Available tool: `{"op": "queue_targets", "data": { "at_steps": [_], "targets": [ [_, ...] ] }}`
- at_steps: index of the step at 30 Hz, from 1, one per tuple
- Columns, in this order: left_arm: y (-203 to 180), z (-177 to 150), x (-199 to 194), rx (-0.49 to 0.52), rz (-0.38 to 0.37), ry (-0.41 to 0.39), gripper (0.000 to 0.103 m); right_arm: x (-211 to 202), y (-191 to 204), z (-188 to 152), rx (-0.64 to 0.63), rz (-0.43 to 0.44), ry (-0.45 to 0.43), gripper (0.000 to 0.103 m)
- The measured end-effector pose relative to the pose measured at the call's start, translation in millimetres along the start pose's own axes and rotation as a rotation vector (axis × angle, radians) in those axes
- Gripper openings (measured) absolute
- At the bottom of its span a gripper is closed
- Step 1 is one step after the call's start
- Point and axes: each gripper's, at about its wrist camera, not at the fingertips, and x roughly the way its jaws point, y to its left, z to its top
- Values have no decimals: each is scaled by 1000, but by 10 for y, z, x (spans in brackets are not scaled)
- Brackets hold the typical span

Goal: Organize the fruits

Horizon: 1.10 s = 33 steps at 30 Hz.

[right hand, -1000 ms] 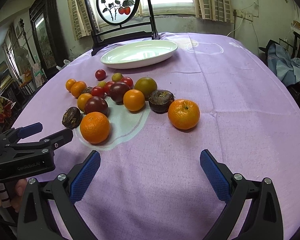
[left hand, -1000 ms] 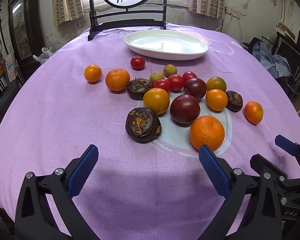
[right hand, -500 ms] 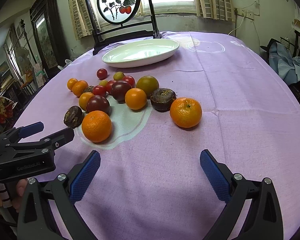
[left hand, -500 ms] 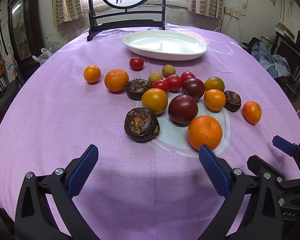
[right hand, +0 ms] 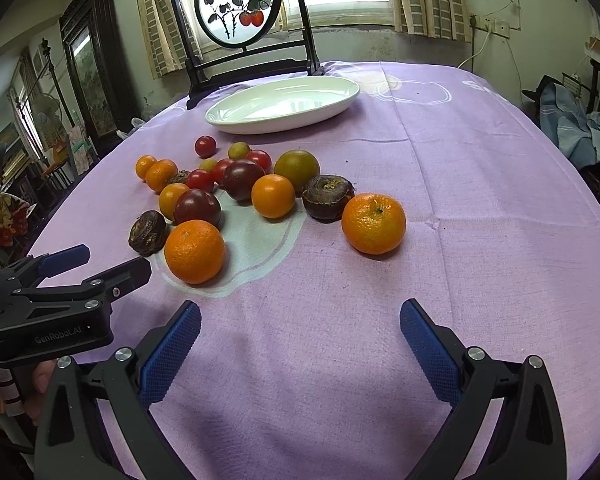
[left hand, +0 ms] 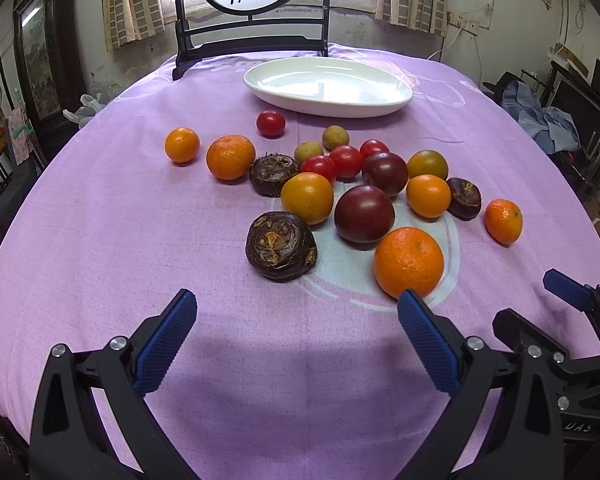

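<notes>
Judging by the empty white dish [left hand: 328, 88], nothing had been sorted: all the fruit [left hand: 364, 214] was scattered on the purple cloth [left hand: 100, 240], while the left gripper [left hand: 296, 332] and right gripper [right hand: 300, 340] were held wide, empty.

Mixed fruits [left hand: 364, 196] lie scattered loose on purple cloth; white oval plate [left hand: 328, 86] beyond.

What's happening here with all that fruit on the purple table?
A person holds two hand-held grippers over a table covered in purple cloth, about to sort fruit. Both the left gripper and the right gripper are open and hold nothing. Oranges, tomatoes, plums and dark knobbly fruits lie scattered on the cloth; the nearest orange sits just ahead. The white plate at the far side has no fruit in it.
</notes>
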Motion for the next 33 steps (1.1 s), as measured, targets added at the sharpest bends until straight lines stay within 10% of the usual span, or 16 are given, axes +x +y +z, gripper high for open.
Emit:
{"op": "queue_targets", "data": {
  "at_steps": [33],
  "targets": [
    [486, 83, -16, 5, 8, -3, 98, 45, 248, 84, -109, 51, 62, 100]
  ]
}}
